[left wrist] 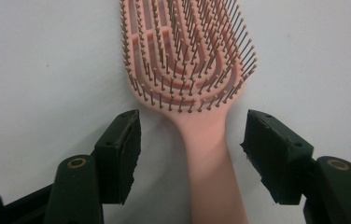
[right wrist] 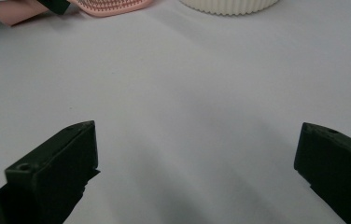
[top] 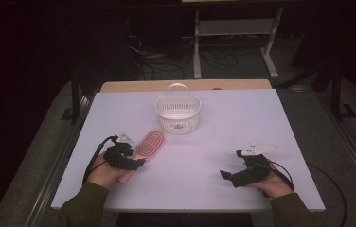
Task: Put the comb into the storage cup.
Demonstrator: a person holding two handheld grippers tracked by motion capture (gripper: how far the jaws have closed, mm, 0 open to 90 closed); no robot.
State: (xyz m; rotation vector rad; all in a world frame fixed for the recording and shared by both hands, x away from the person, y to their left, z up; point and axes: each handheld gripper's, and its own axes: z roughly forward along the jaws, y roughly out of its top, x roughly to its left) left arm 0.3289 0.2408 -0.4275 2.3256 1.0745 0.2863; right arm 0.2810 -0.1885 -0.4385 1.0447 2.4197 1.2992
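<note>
Pink plastic paddle hairbrush point(left wrist: 190, 70) with vented rows of bristles was lying flat on the pale lavender desk point(top: 214, 142), bristles up, at about 8 o'clock from the white ribbed plastic basket point(top: 178, 115) with the hoop handle. Left claw point(left wrist: 190, 149) had its jaws straddling the brush handle, one pad either side, but from its own camera there was clear daylight on both sides, so it was released and not gripping anything yet. Right claw point(right wrist: 197, 154) was parked way over at 4 o'clock on the desk, jaws spread wide, nothing between them.

My guess at what could go sideways: the handle sat closer to one pad than the other, so when the jaws squeeze, the near pad probably hits first and shoves the brush across the smooth desk instead of pinching it. Handle's also rounded and slick looking, so a grab that low could let the heavy head droop or twist out on the lift toward the basket.
</note>
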